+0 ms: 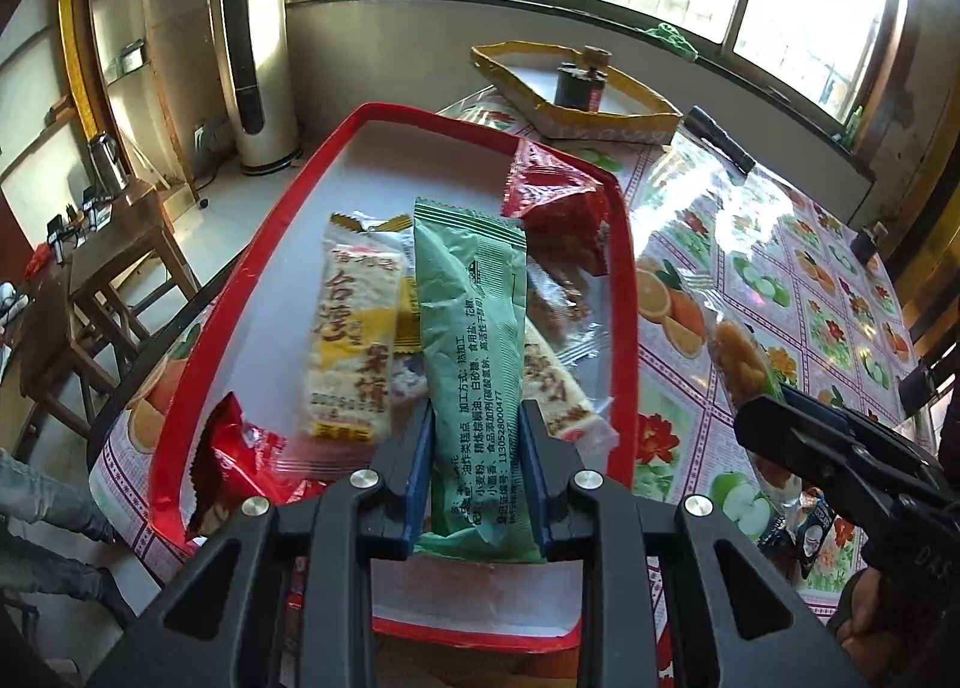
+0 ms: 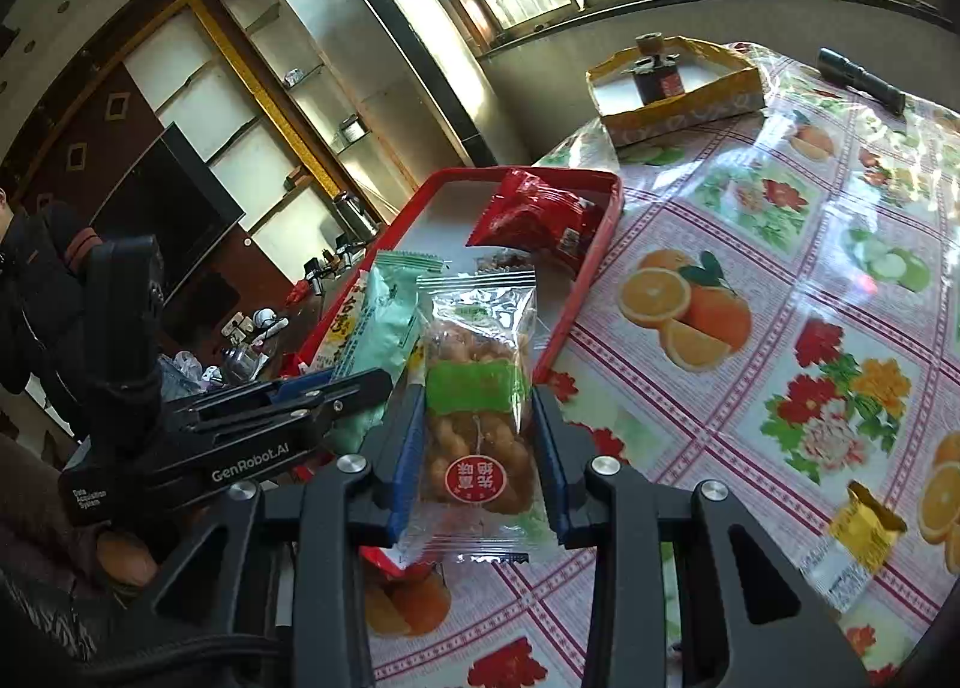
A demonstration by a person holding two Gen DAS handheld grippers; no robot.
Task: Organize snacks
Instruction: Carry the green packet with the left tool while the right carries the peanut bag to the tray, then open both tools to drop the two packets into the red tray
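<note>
My left gripper [image 1: 475,418] is shut on a long green snack packet [image 1: 471,340] and holds it above the red tray [image 1: 198,340]. The tray holds a yellow-and-white rice cracker pack [image 1: 354,340], a red packet [image 1: 558,208] at the far end, another red packet [image 1: 240,460] at the near left, and other wrapped bars under the green one. My right gripper [image 2: 474,406] is shut on a clear packet of fried dough twists [image 2: 477,406], held beside the tray's right edge [image 2: 576,292]. The left gripper [image 2: 336,388] shows at left in the right wrist view.
The table has a fruit-and-flower plastic cloth [image 2: 750,328]. A yellow cardboard box [image 2: 678,87] with a dark jar stands at the far end. A black flashlight [image 2: 864,78] lies beyond it. A small gold-wrapped snack [image 2: 864,526] lies at the right. Wooden chairs [image 1: 120,280] stand left of the table.
</note>
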